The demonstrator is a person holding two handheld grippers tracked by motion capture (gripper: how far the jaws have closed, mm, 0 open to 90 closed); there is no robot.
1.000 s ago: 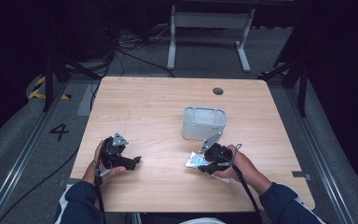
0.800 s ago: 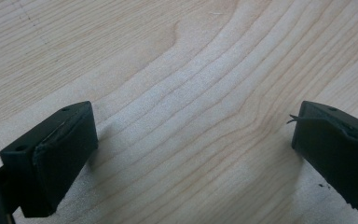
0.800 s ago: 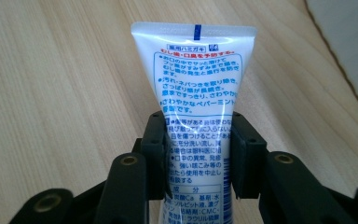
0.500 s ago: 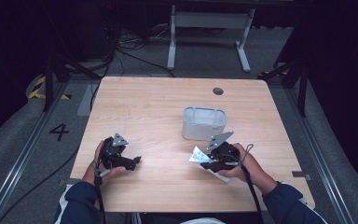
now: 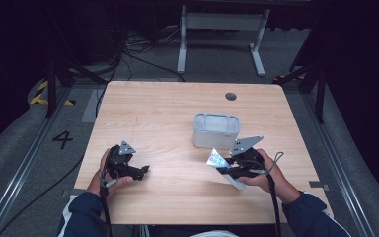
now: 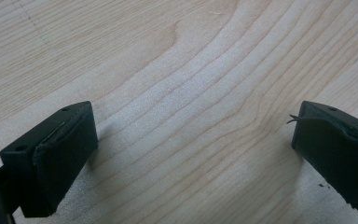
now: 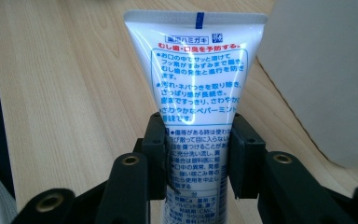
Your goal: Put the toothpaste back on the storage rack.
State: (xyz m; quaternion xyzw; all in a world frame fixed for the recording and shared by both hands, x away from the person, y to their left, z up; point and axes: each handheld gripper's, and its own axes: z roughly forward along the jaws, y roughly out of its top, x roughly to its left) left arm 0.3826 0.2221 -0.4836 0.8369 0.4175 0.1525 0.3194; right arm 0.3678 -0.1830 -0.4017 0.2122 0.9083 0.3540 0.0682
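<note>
A white toothpaste tube point(image 7: 198, 74) with blue and red Japanese print stands between the black jaws of my right gripper point(image 7: 198, 154), which is shut on its middle. In the high view the tube point(image 5: 216, 159) sticks out to the left of the right gripper point(image 5: 227, 170), just in front of a white rectangular container point(image 5: 216, 131). My left gripper point(image 5: 143, 170) rests at the table's front left, held by a hand. Its jaws stand wide open over bare wood, with one fingertip point(image 6: 51, 158) at the left and nothing between them.
The white container's wall point(image 7: 326, 70) rises close on the right in the right gripper view. The wooden table point(image 5: 153, 118) has a dark round hole point(image 5: 231, 96) near its far edge. Cables and a metal stand point(image 5: 217, 29) lie on the floor beyond.
My right gripper has drawn back toward the front right with the tube, a little away from the container. The left gripper has stayed in place.
</note>
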